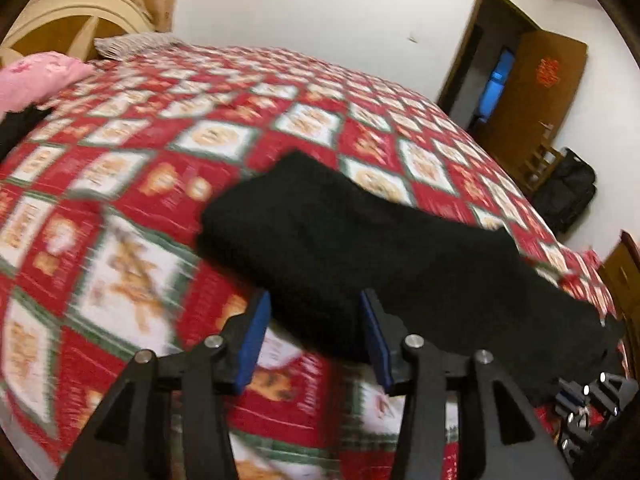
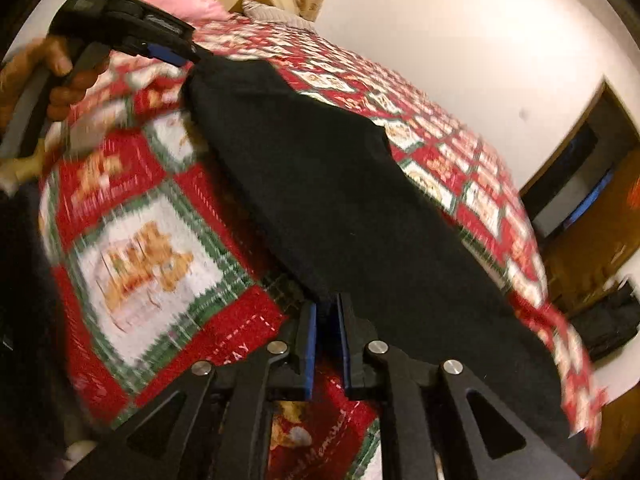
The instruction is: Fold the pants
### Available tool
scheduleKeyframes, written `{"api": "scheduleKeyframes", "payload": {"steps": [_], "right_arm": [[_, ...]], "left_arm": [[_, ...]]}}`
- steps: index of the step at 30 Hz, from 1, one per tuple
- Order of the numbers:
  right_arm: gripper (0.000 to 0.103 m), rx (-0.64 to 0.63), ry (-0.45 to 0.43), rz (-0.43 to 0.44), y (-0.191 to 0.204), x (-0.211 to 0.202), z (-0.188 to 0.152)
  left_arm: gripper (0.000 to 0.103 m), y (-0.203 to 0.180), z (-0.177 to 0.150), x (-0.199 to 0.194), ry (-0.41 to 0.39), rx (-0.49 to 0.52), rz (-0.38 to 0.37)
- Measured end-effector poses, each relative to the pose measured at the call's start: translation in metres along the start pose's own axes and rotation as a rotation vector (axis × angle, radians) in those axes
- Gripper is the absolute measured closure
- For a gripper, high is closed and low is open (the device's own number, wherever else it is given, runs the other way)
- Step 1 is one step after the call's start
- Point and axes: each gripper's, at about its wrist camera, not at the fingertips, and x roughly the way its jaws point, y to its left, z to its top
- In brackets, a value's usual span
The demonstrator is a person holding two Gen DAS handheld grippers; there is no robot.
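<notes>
Black pants (image 1: 360,240) lie folded in a long strip across the red patchwork quilt (image 1: 132,152) of a bed. My left gripper (image 1: 316,300) is open over the strip's near edge, with dark cloth showing between its blue pads, which do not press on it. In the right wrist view the pants (image 2: 320,184) run from the left gripper (image 2: 188,54), held by a hand (image 2: 60,72) at the far corner, down to my right gripper (image 2: 326,304). A narrow slit separates the right jaws, and the near corner of the cloth ends at their tips. The right gripper (image 1: 588,400) also shows at the lower right of the left wrist view.
A pink pillow (image 1: 36,80) and a cream headboard (image 1: 76,20) are at the far left end of the bed. Past the bed's right side stand an open wooden door (image 1: 536,92), a black bag (image 1: 568,192) on the floor and a wooden cabinet (image 1: 624,276).
</notes>
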Motion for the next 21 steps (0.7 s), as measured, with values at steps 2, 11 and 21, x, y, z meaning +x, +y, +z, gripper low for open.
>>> {"api": "scheduleKeyframes", "payload": {"steps": [2,11,21], "right_arm": [[0.092,0.142,-0.057,0.050,-0.024,-0.019,0.007],[0.034,0.865,-0.249,-0.132,-0.158,-0.097,-0.051],[0.039,1.315,-0.152,-0.463,-0.277,-0.138,-0.177]], "left_arm": [[0.054,0.003,0.012,-0.014,-0.065,-0.002,0.006],[0.043,-0.037,0.063,0.013,-0.171,0.159,0.104],[0.033,-0.049,0.032,0.071,0.005,0.208,0.181]]}}
